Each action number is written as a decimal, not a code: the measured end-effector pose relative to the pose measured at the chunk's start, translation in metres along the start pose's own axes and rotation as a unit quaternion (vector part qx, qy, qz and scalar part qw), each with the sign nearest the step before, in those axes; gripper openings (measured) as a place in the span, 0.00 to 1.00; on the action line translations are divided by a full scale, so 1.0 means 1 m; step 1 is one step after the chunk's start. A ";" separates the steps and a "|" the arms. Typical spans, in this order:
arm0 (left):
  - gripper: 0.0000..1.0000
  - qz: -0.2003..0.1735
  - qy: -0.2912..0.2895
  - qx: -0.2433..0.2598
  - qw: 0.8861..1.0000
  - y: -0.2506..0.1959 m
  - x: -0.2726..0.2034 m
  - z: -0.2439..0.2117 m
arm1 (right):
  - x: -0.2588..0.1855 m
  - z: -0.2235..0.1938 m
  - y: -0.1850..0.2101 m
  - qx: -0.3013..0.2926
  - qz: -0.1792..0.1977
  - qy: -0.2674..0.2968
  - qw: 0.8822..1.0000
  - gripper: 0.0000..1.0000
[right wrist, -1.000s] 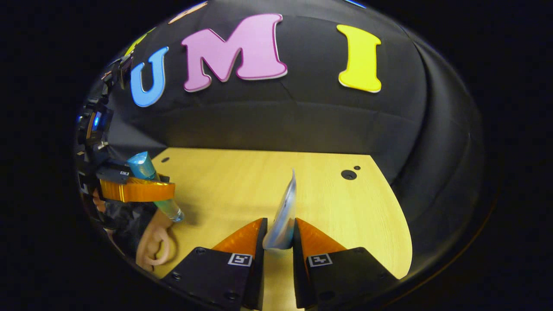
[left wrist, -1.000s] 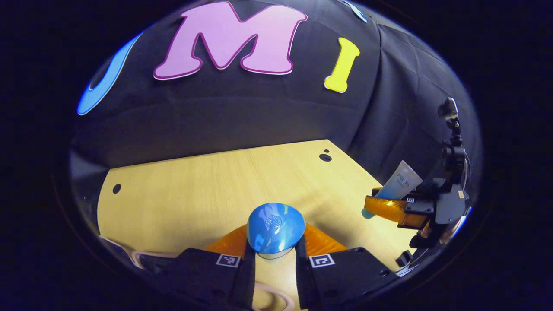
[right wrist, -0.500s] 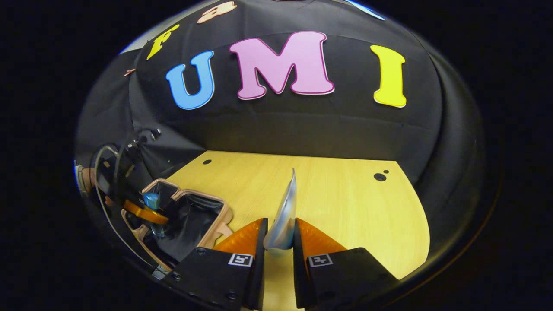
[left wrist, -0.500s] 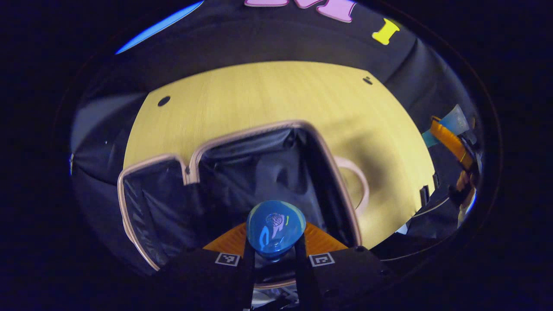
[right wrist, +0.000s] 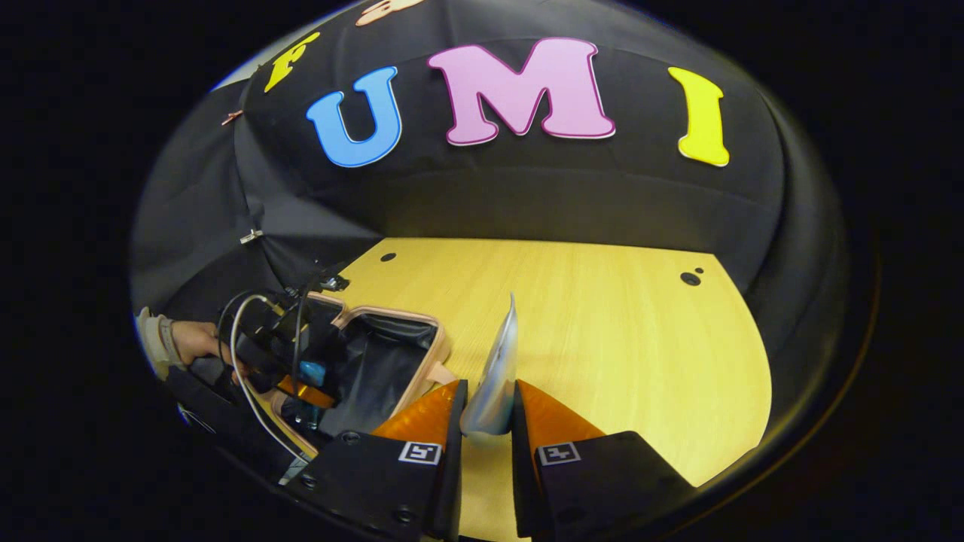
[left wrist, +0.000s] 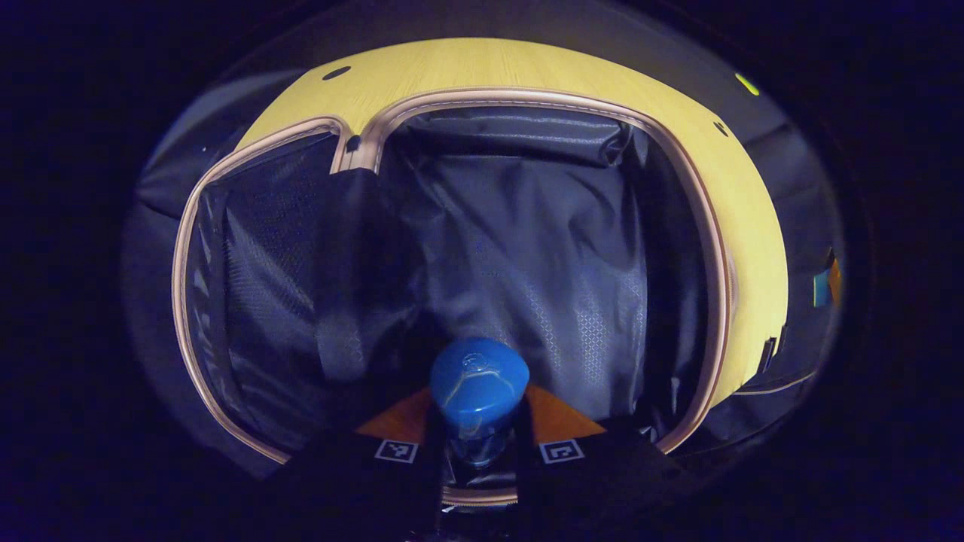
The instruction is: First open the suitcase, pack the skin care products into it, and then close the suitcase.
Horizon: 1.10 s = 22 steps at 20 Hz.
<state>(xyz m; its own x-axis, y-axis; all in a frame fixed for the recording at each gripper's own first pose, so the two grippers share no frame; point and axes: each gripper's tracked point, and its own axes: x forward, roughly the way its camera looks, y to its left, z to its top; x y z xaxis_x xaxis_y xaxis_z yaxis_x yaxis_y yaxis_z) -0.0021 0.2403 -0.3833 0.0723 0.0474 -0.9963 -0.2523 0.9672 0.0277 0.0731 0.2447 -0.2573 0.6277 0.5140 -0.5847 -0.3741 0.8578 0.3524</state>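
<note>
Suitcase [left wrist: 527,248] lies open, nothing packed yet; my left gripper [left wrist: 478,429] pinches the bottle [left wrist: 479,388] over its near edge, my right gripper [right wrist: 488,418] pinches the tube [right wrist: 497,376] above the table [right wrist: 602,339].

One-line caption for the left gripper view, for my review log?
Left gripper holds a blue-capped bottle over the open suitcase's dark lined interior on the wooden table.

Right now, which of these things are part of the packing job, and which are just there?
Part of the job:
- open suitcase
- blue-capped bottle in the left tongs
- flat tube in the right tongs

Just there:
- wooden table
- a person's hand
</note>
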 end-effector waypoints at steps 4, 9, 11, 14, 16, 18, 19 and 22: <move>0.51 -0.005 -0.002 -0.007 1.000 -0.006 0.015 -0.001 | 0.012 -0.016 0.043 0.004 0.030 0.036 0.999 0.31; 0.72 -0.052 -0.063 -0.014 0.997 -0.020 -0.029 0.016 | 0.028 -0.051 0.096 -0.024 0.080 0.112 0.990 0.31; 0.75 -0.067 -0.126 -0.011 0.990 -0.013 -0.064 0.028 | 0.041 -0.061 0.118 -0.026 0.100 0.141 0.985 0.31; 0.80 -0.073 -0.198 -0.018 0.977 0.023 -0.109 0.030 | 0.064 -0.081 0.149 -0.009 0.114 0.211 0.971 0.31; 0.83 -0.062 -0.218 -0.035 0.973 0.060 -0.127 0.021 | 0.082 -0.104 0.172 0.008 0.118 0.268 0.956 0.31; 0.83 -0.044 -0.226 -0.059 0.971 0.095 -0.135 0.005 | 0.089 -0.129 0.183 0.021 0.119 0.333 0.935 0.31; 0.83 -0.035 -0.223 -0.076 0.971 0.115 -0.136 -0.003 | 0.093 -0.141 0.187 0.032 0.121 0.362 0.924 0.32; 0.84 -0.028 -0.217 -0.142 0.965 0.162 -0.129 -0.025 | 0.102 -0.167 0.187 0.089 0.087 0.429 0.895 0.32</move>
<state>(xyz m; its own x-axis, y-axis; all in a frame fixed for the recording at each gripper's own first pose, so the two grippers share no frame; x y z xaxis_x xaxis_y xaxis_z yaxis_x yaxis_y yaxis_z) -0.0766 0.3846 -0.2521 0.4757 0.1566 -0.8656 -0.4855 0.8673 -0.1099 -0.0470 0.4574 -0.3730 -0.2119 0.5180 -0.8287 -0.2520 0.7904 0.5584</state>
